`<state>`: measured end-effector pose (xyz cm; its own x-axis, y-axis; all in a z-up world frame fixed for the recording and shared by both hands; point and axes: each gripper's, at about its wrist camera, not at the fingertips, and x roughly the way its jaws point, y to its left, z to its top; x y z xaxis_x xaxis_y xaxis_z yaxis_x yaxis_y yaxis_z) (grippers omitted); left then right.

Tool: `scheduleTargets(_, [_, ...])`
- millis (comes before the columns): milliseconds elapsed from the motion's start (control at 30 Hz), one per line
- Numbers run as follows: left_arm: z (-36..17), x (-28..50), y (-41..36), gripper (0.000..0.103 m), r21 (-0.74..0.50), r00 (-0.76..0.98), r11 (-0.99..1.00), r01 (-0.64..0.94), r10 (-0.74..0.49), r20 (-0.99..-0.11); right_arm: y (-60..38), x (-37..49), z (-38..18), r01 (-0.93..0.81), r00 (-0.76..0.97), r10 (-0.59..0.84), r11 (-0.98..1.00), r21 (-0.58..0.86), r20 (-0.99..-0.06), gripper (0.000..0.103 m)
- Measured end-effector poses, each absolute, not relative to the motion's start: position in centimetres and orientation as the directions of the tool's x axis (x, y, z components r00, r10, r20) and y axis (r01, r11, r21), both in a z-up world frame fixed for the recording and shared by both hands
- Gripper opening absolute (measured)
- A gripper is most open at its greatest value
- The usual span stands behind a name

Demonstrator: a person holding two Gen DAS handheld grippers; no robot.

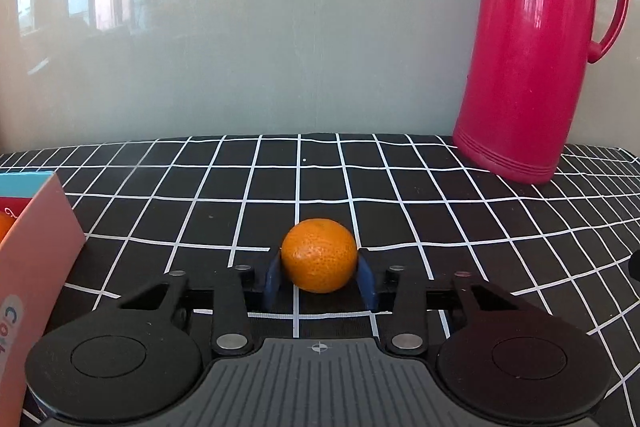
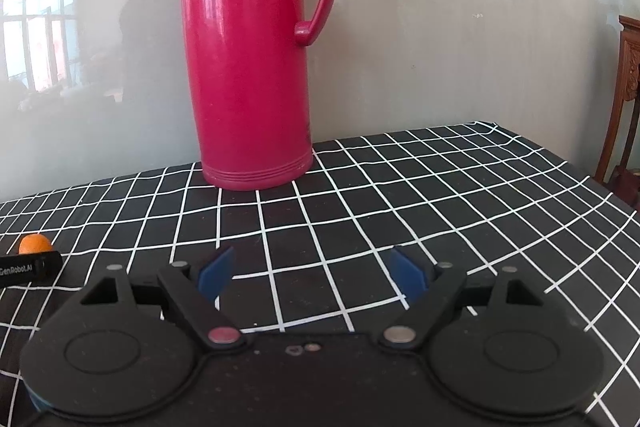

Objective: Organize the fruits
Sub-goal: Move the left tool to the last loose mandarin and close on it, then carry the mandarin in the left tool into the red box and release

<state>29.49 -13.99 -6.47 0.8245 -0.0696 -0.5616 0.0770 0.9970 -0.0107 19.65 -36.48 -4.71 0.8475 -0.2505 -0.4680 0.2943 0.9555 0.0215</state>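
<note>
My left tool [image 1: 319,277] grasps a mandarin [image 1: 319,255], its blue fingers [image 1: 273,279] pressed against both flanks at the widest part; I judge this the soundest hold for a round fruit liable to roll. The mandarin sits low over the black grid-patterned cloth on the worktop [image 1: 440,211]; whether it rests on the cloth or is lifted clear I cannot tell. At my left stands an open pink carton [image 1: 36,251], with a sliver of another orange fruit at its edge, so I judge it the collecting box. Partial lettering on its side reads "Co"; the rest is cut off. My right tool [image 2: 312,273] is released, jaws spread over bare cloth, holding nothing. The right view shows "GenRobot.AI" on the left tool's body. Farthest back, a red thermos jug [image 1: 540,47] stands against the wall.
</note>
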Motion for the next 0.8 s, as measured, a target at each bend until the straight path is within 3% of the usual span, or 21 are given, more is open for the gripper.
scheduleTargets(800, [-2.0,17.4,-6.6,0.039,0.014,0.883,0.998,0.069,-0.054,-0.466,-31.0,17.3,-2.8,0.209,0.886,-0.180,0.978,0.023,-0.428,0.083])
